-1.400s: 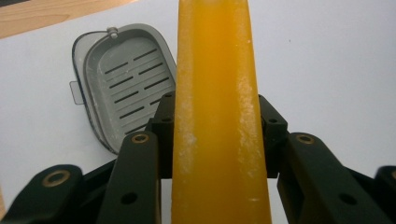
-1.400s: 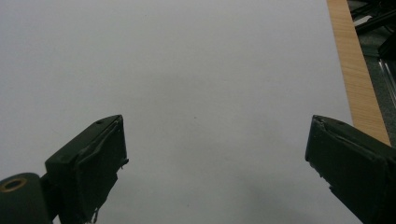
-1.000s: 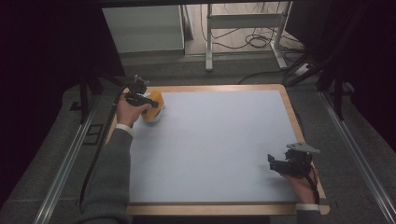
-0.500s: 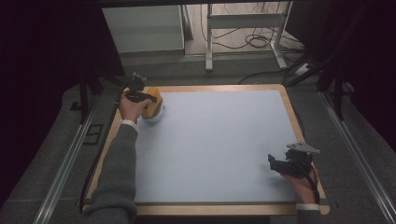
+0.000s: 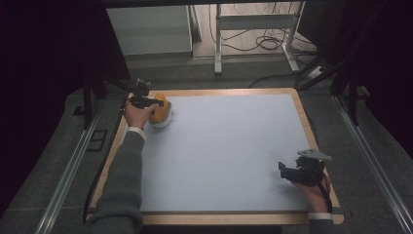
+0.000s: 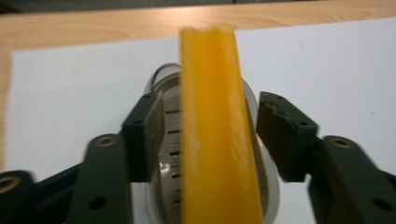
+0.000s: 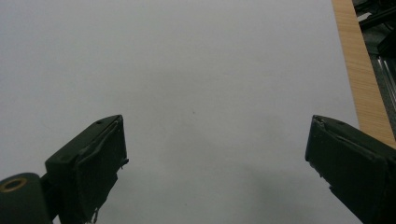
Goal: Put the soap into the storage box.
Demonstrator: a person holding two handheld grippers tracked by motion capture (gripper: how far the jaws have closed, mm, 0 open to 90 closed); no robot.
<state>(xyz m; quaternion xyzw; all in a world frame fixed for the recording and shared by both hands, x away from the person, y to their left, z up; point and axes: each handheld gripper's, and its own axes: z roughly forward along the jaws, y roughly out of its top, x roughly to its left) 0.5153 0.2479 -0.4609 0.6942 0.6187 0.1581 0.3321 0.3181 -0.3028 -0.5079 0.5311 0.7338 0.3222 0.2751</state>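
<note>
A yellow slab (image 6: 212, 140) stands on edge in a clear slotted dish (image 6: 169, 140) on the white mat. In the high view the slab (image 5: 161, 109) and the dish (image 5: 164, 122) sit at the mat's far left corner. My left gripper (image 6: 210, 107) straddles the slab; its jaws have just been opening and stand open, with a gap between the right pad (image 6: 280, 135) and the slab. In the high view the left gripper (image 5: 156, 103) sits just left of the slab. My right gripper (image 5: 283, 170) rests near the mat's near right corner, open (image 7: 217, 126) over bare mat.
The white mat (image 5: 229, 146) lies on a wooden board (image 5: 302, 109) whose rim frames it. Metal rails (image 5: 370, 161) run along both sides of the table. A white cabinet (image 5: 148, 29), table legs and cables stand on the floor beyond the far edge.
My left hand has sunk a little with the yellow slab, which now rests in the dish. The right hand has kept still.
</note>
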